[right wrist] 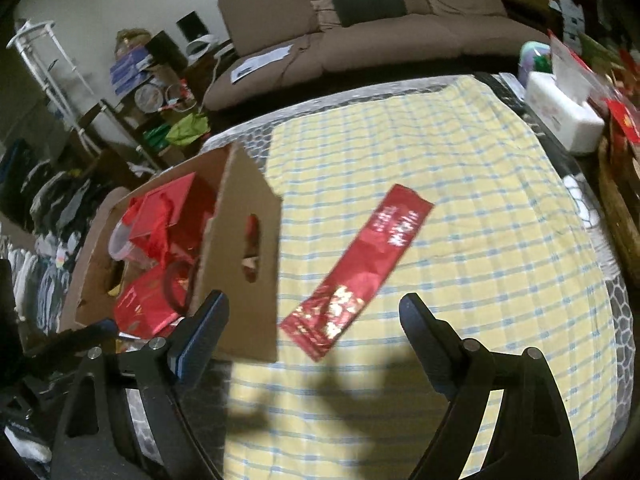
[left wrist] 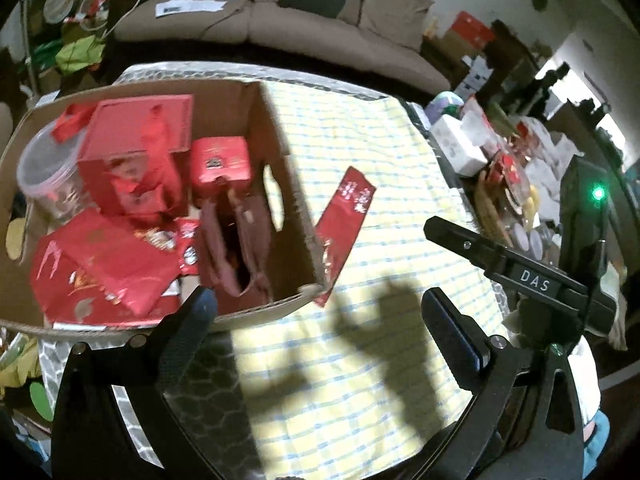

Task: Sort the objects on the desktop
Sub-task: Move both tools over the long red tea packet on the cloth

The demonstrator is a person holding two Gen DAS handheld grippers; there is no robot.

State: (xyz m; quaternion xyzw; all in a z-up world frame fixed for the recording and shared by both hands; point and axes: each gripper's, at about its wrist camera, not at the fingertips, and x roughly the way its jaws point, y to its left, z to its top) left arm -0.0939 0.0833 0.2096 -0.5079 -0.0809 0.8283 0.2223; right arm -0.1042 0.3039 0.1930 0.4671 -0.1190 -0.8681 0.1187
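A long flat red packet (right wrist: 360,268) lies on the yellow checked cloth (right wrist: 460,200), just right of an open cardboard box (right wrist: 248,248). The packet also shows in the left wrist view (left wrist: 344,228), beside the box (left wrist: 280,160). The box holds several red boxes and bags (left wrist: 136,152), a dark red bag (left wrist: 240,240) and a clear plastic tub (left wrist: 44,176). My left gripper (left wrist: 320,320) is open and empty at the box's near corner. My right gripper (right wrist: 316,316) is open and empty, just short of the packet's near end. The right tool (left wrist: 520,272) shows in the left wrist view.
A white tissue box (right wrist: 560,116) and a heap of small goods (left wrist: 512,172) crowd the table's right edge. A brown sofa (right wrist: 380,28) stands behind the table. Shelves and clutter (right wrist: 152,92) fill the left side of the room.
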